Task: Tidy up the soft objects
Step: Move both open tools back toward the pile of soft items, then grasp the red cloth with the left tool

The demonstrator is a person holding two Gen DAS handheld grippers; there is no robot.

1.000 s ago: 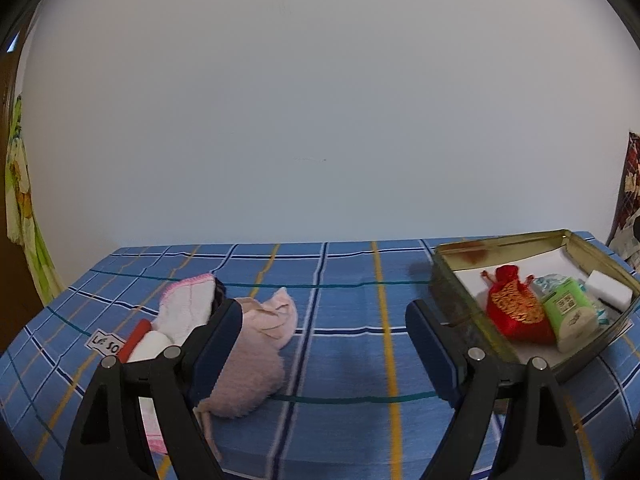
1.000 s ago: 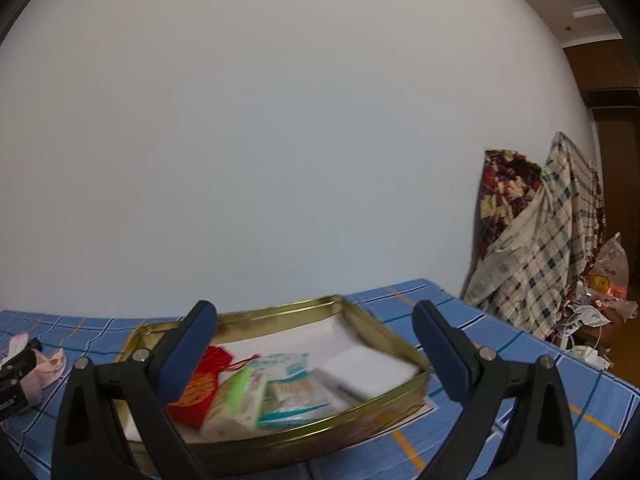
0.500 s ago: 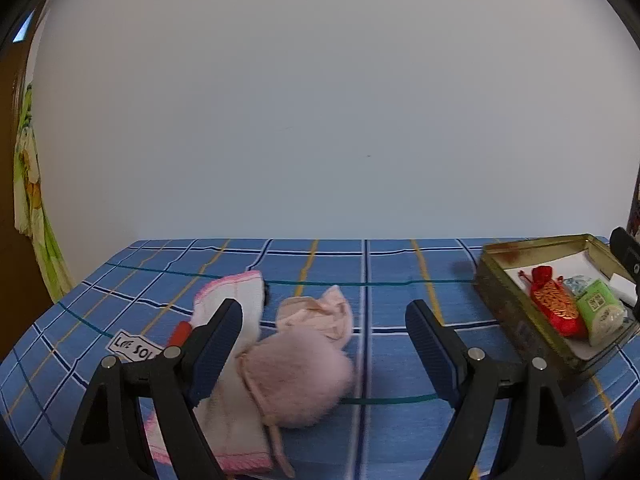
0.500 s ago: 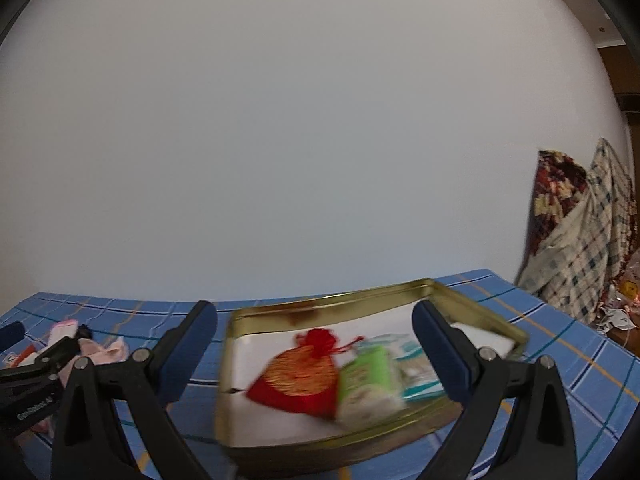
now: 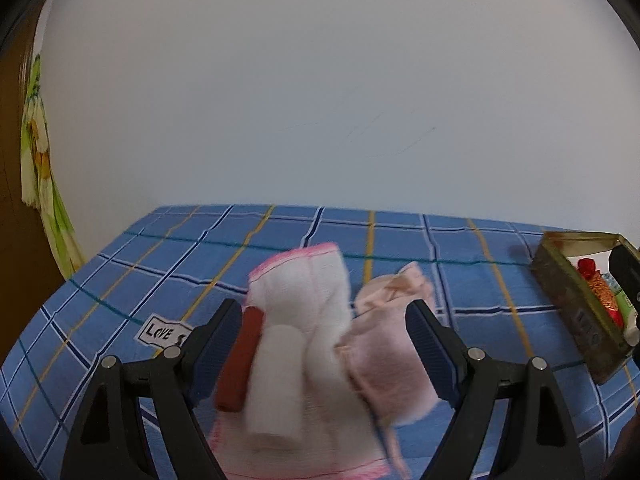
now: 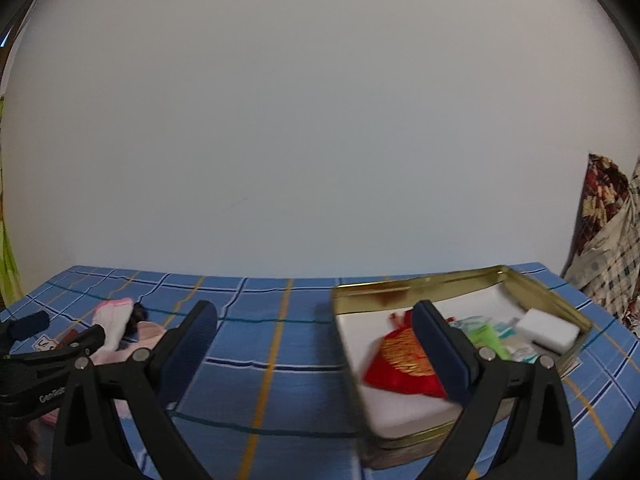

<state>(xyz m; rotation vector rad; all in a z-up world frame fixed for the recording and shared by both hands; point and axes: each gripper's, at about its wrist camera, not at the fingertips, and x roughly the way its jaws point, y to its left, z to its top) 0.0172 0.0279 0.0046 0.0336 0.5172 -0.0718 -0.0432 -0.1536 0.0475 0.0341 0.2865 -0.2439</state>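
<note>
A white towel with pink trim (image 5: 308, 320), a white roll (image 5: 278, 384), a red-brown stick (image 5: 240, 360) and a pink fluffy item (image 5: 392, 356) lie in a heap on the blue plaid cloth (image 5: 200, 264). My left gripper (image 5: 324, 344) is open, its jaws on either side of the heap. My right gripper (image 6: 314, 344) is open and empty, above the cloth at the left end of the gold tin (image 6: 420, 282). The tin holds a red pouch (image 6: 400, 356), a green packet (image 6: 484, 334) and a white block (image 6: 548, 330). The heap also shows at far left in the right wrist view (image 6: 116, 320).
A white wall stands behind the surface. A "LOVE" label (image 5: 160, 334) is on the cloth left of the heap. Plaid fabrics (image 6: 608, 232) hang at the right, a green-yellow cloth (image 5: 40, 160) at the left. The tin shows at the right edge in the left wrist view (image 5: 576, 312).
My left gripper has swung left and closed in on the heap, which now lies between its jaws. My right gripper has swung left, so the tin now sits at the right.
</note>
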